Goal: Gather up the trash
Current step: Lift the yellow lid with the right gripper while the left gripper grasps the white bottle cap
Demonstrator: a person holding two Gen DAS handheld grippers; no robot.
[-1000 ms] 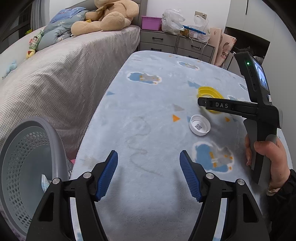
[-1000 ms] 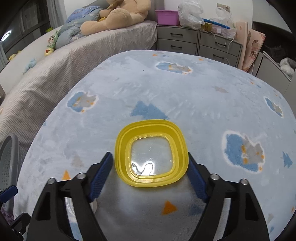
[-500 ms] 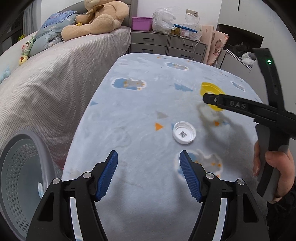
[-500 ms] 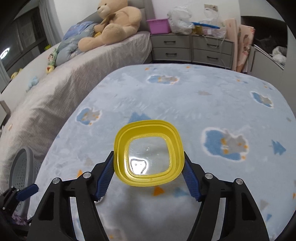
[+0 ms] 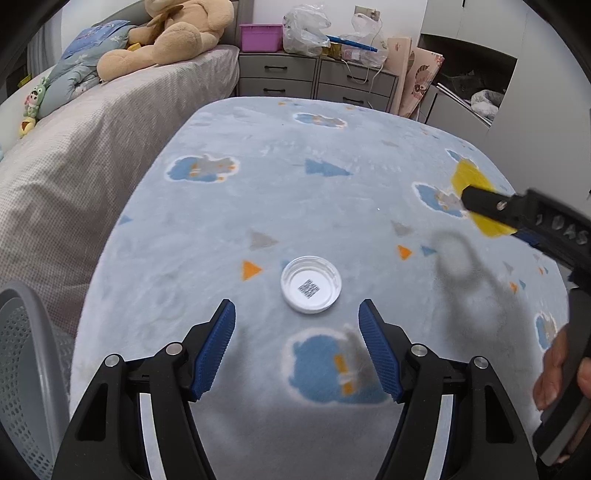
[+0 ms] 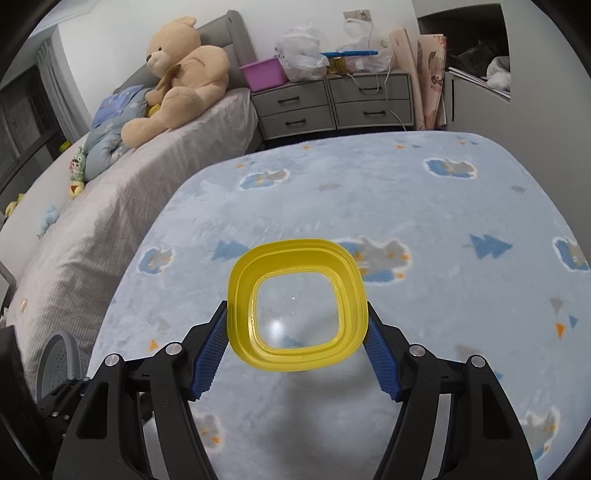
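My right gripper (image 6: pixel 297 328) is shut on a yellow square lid with a clear middle (image 6: pixel 240 295) and holds it above the blue patterned blanket. The yellow lid (image 5: pixel 472 184) also shows at the right of the left wrist view, raised off the blanket between the right gripper's fingers (image 5: pixel 484 203). A white round lid with a printed code (image 5: pixel 311 284) lies flat on the blanket just ahead of my left gripper (image 5: pixel 297 332), which is open and empty.
A grey perforated basket (image 5: pixel 22 354) stands at the lower left beside the blanket's edge; it also shows in the right wrist view (image 6: pixel 61 362). A grey bed (image 5: pixel 92 129) with a teddy bear (image 5: pixel 166 33) lies to the left. Drawers (image 5: pixel 314 79) stand at the back.
My right gripper closed on the yellow lid and lifted it off the blanket. My left gripper moved forward and right, so the white lid is now just ahead of its open fingers.
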